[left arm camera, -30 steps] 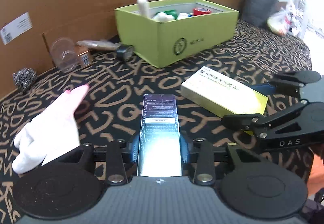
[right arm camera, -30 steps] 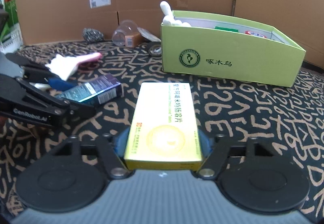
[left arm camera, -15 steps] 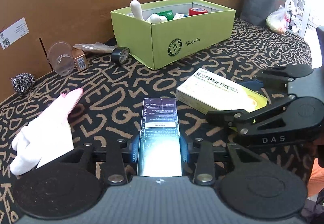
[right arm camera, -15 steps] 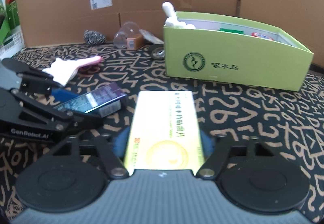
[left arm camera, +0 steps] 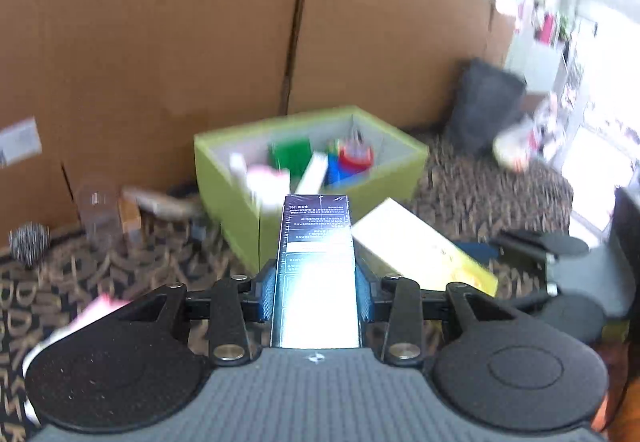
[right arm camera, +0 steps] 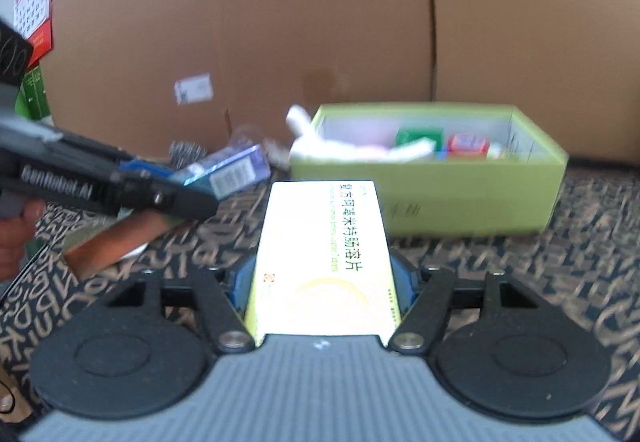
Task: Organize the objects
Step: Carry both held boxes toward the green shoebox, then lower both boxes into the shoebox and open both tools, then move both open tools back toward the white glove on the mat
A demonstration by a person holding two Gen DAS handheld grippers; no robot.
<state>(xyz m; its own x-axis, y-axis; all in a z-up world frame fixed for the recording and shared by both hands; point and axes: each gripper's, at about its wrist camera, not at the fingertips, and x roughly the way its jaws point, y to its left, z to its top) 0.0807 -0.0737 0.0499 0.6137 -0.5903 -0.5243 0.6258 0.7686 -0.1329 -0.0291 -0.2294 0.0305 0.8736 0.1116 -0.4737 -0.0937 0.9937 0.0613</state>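
My left gripper is shut on a dark blue carton and holds it in the air, in front of the green box. My right gripper is shut on a yellow medicine carton, also lifted, short of the green box. The green box holds several items: a green pack, a red tape roll, white pieces. In the right wrist view the left gripper and its blue carton are at the left. In the left wrist view the yellow carton is at the right.
Cardboard walls stand behind the box. A clear plastic cup, a small brown box and a steel scourer lie left of it. A white and pink glove lies on the patterned cloth. A dark bin stands far right.
Both grippers have lifted their cartons off the cloth and moved toward the green box. The views now look down into the box.
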